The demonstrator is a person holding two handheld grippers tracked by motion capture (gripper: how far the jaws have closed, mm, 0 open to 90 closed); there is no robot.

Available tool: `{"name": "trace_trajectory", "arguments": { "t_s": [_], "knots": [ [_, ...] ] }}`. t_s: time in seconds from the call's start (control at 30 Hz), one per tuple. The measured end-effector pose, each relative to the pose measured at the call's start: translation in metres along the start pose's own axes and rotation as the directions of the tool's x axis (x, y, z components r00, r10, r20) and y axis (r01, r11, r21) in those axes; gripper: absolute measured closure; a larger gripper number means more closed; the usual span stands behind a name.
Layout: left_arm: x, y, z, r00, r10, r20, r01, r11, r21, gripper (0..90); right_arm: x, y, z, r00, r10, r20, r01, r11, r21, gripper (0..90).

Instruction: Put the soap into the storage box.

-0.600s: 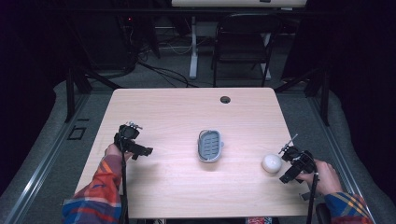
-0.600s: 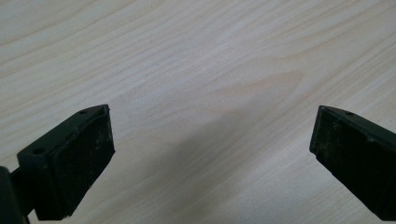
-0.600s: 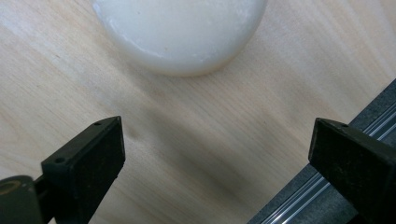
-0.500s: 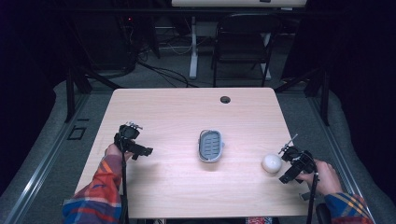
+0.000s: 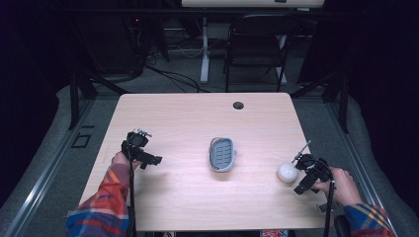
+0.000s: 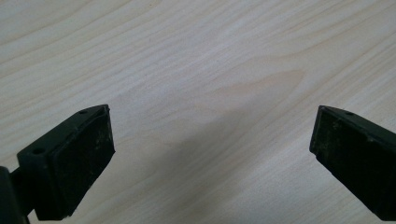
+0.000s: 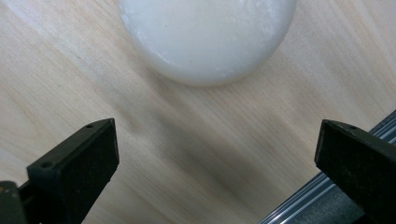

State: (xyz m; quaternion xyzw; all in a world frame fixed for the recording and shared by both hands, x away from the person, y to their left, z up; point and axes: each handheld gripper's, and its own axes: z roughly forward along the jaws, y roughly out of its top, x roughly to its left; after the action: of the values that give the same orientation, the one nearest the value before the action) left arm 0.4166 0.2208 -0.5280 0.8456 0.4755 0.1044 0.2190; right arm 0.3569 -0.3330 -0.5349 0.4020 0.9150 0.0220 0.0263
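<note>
Soap (image 5: 287, 173), a white round cake, lies on the counter (image 5: 188, 118) near the right edge, toward my near corner. Grey soap dish (image 5: 222, 154) sits at the counter's middle, well apart from the cake, and its ribbed tray holds nothing.

Right claw (image 5: 296, 170): jaws wide, nothing between them. In the right gripper view the cake (image 7: 208, 37) lies just ahead of the two black jaws, apart from both pads, with bare wood between; the counter's metal edge strip (image 7: 317, 196) runs under my right-hand jaw. From the high view this claw sits just beside the cake on its edge-ward side, aimed at it.

Left claw (image 5: 143, 157): jaws wide, holding nothing. It hangs over the left part of the counter, well apart from dish and cake. The left gripper view gives bare wood grain (image 6: 201, 93) between the jaws.

Progress, as I judge it: the work looks to be putting the cake into the dish, and it stands at the very start. The approach is made; grasp, lift, carry and set-down are all left. Nothing is yet gripped and nothing is yet in the dish.

Next step calls for pushing the right claw forward until the cake sits between the pads, then closing. The cake is round and likely slick, so a squeeze off its widest part could shoot it out sideways.
</note>
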Motion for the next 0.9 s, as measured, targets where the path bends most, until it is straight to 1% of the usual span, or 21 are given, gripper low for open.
{"name": "trace_trajectory", "arguments": {
  "t_s": [0.03,0.07,0.1,0.17,0.2,0.23,0.3,0.47,0.5,0.53,0.57,0.6,0.63,0.67,0.7,0.73,0.77,0.8,0.83,0.87,0.9],
  "knots": [
    [0.0,0.0,0.0,1.0,0.0,0.001,0.0,1.0,0.001,0.0,0.001,0.001,0.0,1.0,-0.003,-0.006,0.003,1.0,-0.001,0.0],
    [0.0,0.0,0.0,1.0,0.001,0.001,-0.001,1.0,0.001,0.0,0.0,0.003,-0.003,0.9998,-0.019,-0.001,0.019,1.0,0.022,0.0],
    [0.0,0.0,0.0,1.0,0.002,0.0,-0.002,1.0,0.001,0.0,0.002,0.003,-0.002,1.0,-0.007,-0.003,0.007,1.0,-0.006,0.0],
    [-0.001,0.001,0.001,1.0,0.003,0.001,-0.003,1.0,0.002,0.0,0.002,0.006,-0.005,0.9999,-0.015,-0.004,0.015,1.0,-0.014,0.0],
    [-0.001,0.001,0.001,1.0,0.004,0.001,-0.004,1.0,0.002,0.0,0.003,0.007,-0.004,1.0,-0.003,-0.008,0.002,0.999,-0.037,0.0],
    [-0.002,0.001,0.001,1.0,0.005,0.001,-0.005,1.0,0.002,0.0,0.002,0.011,-0.009,0.9991,-0.042,0.001,0.042,0.999,0.018,0.0],
    [-0.002,0.001,0.001,1.0,0.007,0.001,-0.007,1.0,0.002,0.0,0.004,0.014,-0.007,0.9997,-0.025,0.001,0.025,1.0,-0.016,0.0],
    [-0.002,0.001,0.002,0.9999,0.011,0.003,-0.011,0.9999,0.005,0.0,0.006,0.024,-0.008,0.9994,-0.034,-0.002,0.034,0.999,-0.022,0.0],
    [-0.002,0.001,0.002,0.9999,0.012,0.002,-0.012,0.9999,0.006,0.0,0.005,0.026,-0.007,0.9991,-0.042,-0.006,0.042,0.999,-0.025,0.0],
    [-0.002,0.001,0.002,0.9999,0.011,0.002,-0.011,0.9999,0.009,0.0,0.006,0.029,-0.007,0.9994,-0.029,-0.019,0.028,0.999,-0.018,0.0],
    [-0.002,0.002,0.002,0.9999,0.013,0.002,-0.013,0.9998,0.013,0.0,0.005,0.033,-0.01,0.998,-0.063,0.004,0.063,0.998,0.013,0.0],
    [-0.002,0.002,0.002,0.9999,0.014,0.001,-0.014,0.9998,0.015,0.0,0.004,0.035,-0.008,0.9983,-0.057,-0.009,0.057,0.998,0.003,0.0],
    [-0.002,0.002,0.002,0.9999,0.013,0.001,-0.013,0.9998,0.015,0.0,0.005,0.036,-0.005,0.9991,-0.034,-0.025,0.033,0.999,-0.029,0.0],
    [-0.002,0.002,0.002,0.9999,0.013,0.0,-0.013,0.9998,0.015,0.0,0.003,0.041,-0.009,0.9974,-0.069,-0.022,0.07,0.997,0.021,0.0],
    [-0.002,0.002,0.002,0.9999,0.015,0.0,-0.014,0.9998,0.017,0.0,0.004,0.043,-0.007,0.9982,-0.054,-0.026,0.054,0.999,0.006,0.0],
    [-0.002,0.001,0.002,0.9999,0.013,0.0,-0.013,0.9998,0.016,0.0,0.005,0.044,-0.004,0.9987,-0.049,-0.016,0.049,0.999,-0.017,0.0],
    [-0.002,0.001,0.002,0.9999,0.013,0.0,-0.013,0.9998,0.018,0.0,0.004,0.046,-0.005,0.9976,-0.067,-0.016,0.067,0.998,-0.003,0.0],
    [-0.002,0.001,0.002,0.9999,0.013,0.0,-0.013,0.9997,0.019,0.0,0.004,0.048,-0.005,0.998,-0.062,-0.013,0.063,0.998,0.011,0.0],
    [-0.002,0.001,0.002,0.9999,0.012,0.0,-0.012,0.9997,0.019,0.0,0.005,0.049,-0.004,0.998,-0.058,-0.024,0.058,0.998,0.0,0.0],
    [-0.002,0.002,0.002,0.9999,0.013,-0.001,-0.013,0.9997,0.02,0.0,0.005,0.05,-0.003,0.998,-0.059,-0.021,0.059,0.998,-0.001,0.0],
    [-0.002,0.002,0.002,0.9999,0.014,-0.001,-0.014,0.9997,0.019,0.0,0.004,0.052,-0.005,0.9973,-0.069,-0.025,0.069,0.997,0.019,0.0]
  ]
}}
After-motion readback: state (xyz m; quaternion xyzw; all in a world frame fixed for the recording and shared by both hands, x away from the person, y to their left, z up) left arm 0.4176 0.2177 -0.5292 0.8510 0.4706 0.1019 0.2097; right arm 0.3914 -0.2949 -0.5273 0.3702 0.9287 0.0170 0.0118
